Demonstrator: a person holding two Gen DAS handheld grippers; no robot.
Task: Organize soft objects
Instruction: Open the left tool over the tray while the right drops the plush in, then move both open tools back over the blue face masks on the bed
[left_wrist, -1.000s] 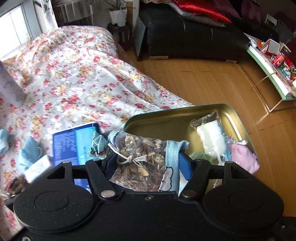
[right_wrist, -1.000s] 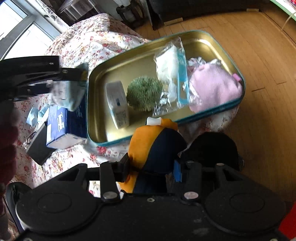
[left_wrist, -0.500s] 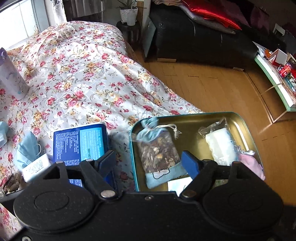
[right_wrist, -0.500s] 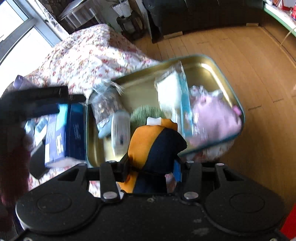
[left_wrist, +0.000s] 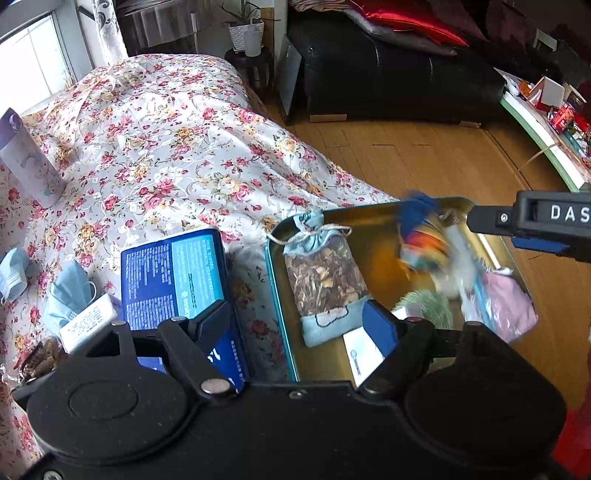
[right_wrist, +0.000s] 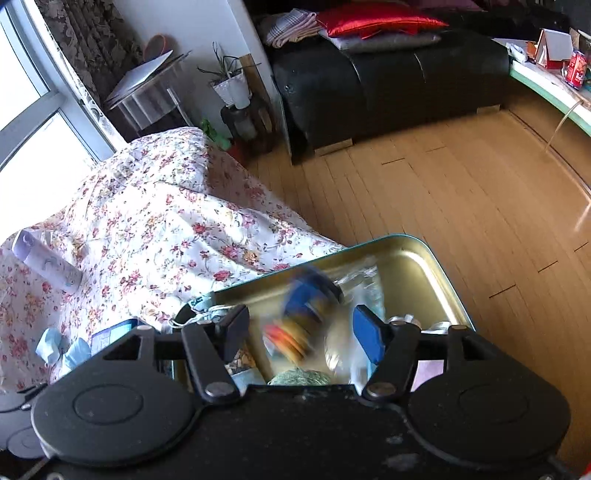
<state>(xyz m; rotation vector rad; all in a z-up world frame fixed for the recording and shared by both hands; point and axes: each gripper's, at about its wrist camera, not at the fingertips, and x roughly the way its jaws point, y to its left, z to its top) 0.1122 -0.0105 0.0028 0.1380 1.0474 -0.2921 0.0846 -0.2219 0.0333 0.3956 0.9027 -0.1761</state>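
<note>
**Toy blurred over a crowded tin**

Left wrist view: the left gripper (left_wrist: 295, 325) stands spread with nothing between its fingers, above the near-left corner of the gold tin tray (left_wrist: 373, 218). In the tray's left part lies a potpourri sachet (left_wrist: 325, 280), its drawstring neck at the far rim. To its right a blue and orange soft toy (left_wrist: 421, 236) shows as a blur above the tray. Near it sit a green fuzzy ball (left_wrist: 428, 310), a pink soft item (left_wrist: 509, 306) at the right end and a white card (left_wrist: 362, 358) at the near edge. The right gripper's finger (left_wrist: 539, 221) reaches in from the right. Left of the tray on the floral bedspread (left_wrist: 166, 147) lie a blue box (left_wrist: 173, 273) and face masks (left_wrist: 70, 295).

Right wrist view: the right gripper (right_wrist: 299, 328) is opening; the blurred toy (right_wrist: 303, 314) is between its fingers, neither pad visibly pressing it, over the tray (right_wrist: 424, 258). The gripper's body hides the tray's near half.
</note>
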